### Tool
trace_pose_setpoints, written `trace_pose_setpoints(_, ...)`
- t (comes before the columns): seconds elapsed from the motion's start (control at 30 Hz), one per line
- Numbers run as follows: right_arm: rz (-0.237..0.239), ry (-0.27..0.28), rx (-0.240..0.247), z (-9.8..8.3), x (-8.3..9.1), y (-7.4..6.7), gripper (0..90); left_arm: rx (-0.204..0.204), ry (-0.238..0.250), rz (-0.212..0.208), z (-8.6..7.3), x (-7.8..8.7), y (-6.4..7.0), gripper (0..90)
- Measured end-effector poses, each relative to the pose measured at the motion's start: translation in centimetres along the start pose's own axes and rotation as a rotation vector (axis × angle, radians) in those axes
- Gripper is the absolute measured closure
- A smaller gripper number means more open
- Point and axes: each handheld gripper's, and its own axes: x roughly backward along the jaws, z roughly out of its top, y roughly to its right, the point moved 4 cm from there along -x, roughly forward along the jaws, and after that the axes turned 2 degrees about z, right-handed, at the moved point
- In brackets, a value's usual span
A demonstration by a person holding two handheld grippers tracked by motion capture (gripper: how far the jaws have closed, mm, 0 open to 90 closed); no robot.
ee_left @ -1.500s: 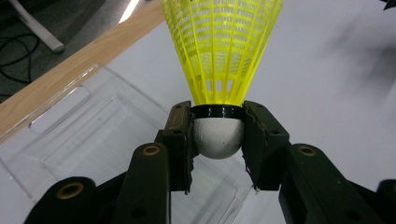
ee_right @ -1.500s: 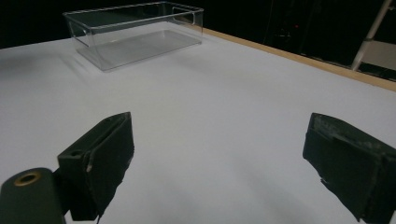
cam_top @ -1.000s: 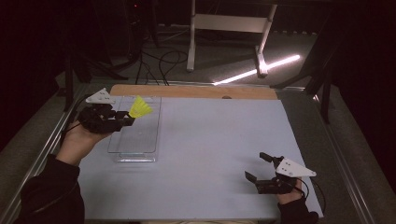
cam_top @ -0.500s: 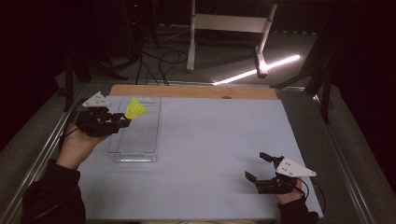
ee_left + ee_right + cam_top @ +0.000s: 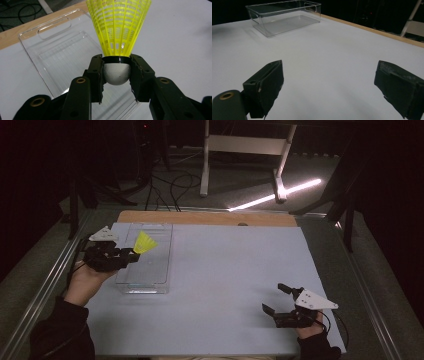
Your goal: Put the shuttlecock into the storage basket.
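A yellow shuttlecock (image 5: 144,243) (image 5: 119,27) with a white cork head is clamped in my left gripper (image 5: 131,256) (image 5: 116,72); both jaws press on the cork. The gripper hangs over the clear plastic box (image 5: 146,270) (image 5: 57,53) at the table's left, skirt pointing away from the hand. My right gripper (image 5: 276,299) (image 5: 329,87) rests low near the front right corner of the white table top, jaws spread wide with nothing between them. In the right gripper view the clear box (image 5: 284,16) stands far off at the upper left.
A wooden strip (image 5: 207,218) runs along the table's far edge. Metal rails (image 5: 47,285) border both sides. Beyond the table are a white stand (image 5: 245,150), floor cables and a bright light streak (image 5: 275,197). The white table top (image 5: 230,265) spreads between the two grippers.
My left gripper has sunk a little toward the clear box, carrying the shuttlecock with it. The right gripper has stayed where it was.
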Motion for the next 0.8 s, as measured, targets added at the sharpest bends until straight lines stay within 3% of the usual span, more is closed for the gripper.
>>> trace_pose_setpoints(0.27,-0.001,0.000,0.001,0.0,0.0,0.0,8.8,0.021,-0.018,-0.005,-1.4,-1.3,-0.4,65.6)
trace_pose_setpoints(0.8,0.003,-0.004,-0.002,0.0,0.0,0.0,8.8,0.078,-0.058,0.057,-4.2,-1.8,-1.9,65.6)
